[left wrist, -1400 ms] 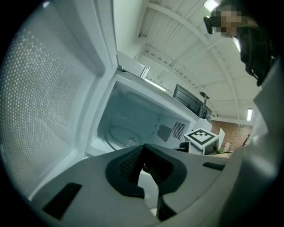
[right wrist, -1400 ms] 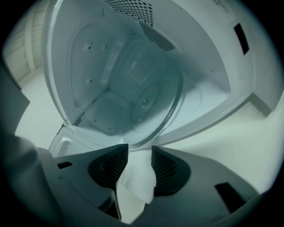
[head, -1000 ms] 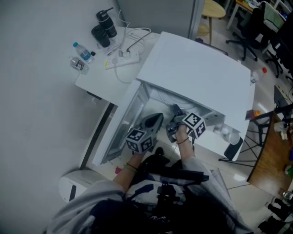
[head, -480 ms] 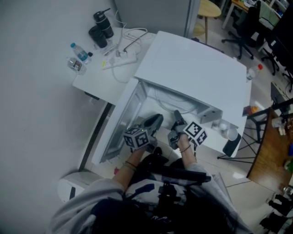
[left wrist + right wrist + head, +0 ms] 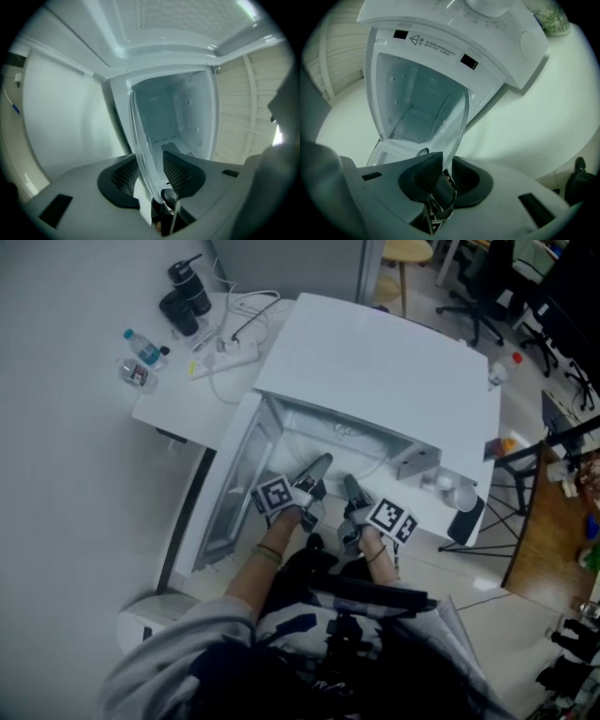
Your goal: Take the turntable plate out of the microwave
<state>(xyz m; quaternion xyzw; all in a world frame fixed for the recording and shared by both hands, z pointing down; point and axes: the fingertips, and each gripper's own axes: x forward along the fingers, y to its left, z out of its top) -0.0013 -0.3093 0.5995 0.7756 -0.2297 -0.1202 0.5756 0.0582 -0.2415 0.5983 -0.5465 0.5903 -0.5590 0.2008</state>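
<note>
Btwn ribbed pads, clear plate (round)

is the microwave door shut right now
No, the head view shows the door of the microwave swung wide open to the side.

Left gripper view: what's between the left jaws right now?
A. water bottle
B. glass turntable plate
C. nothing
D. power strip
B: the clear glass turntable plate stands edge-on between the pads of the left gripper. Its jaws have just been opening and stand wide, not pressed on the plate.
</note>
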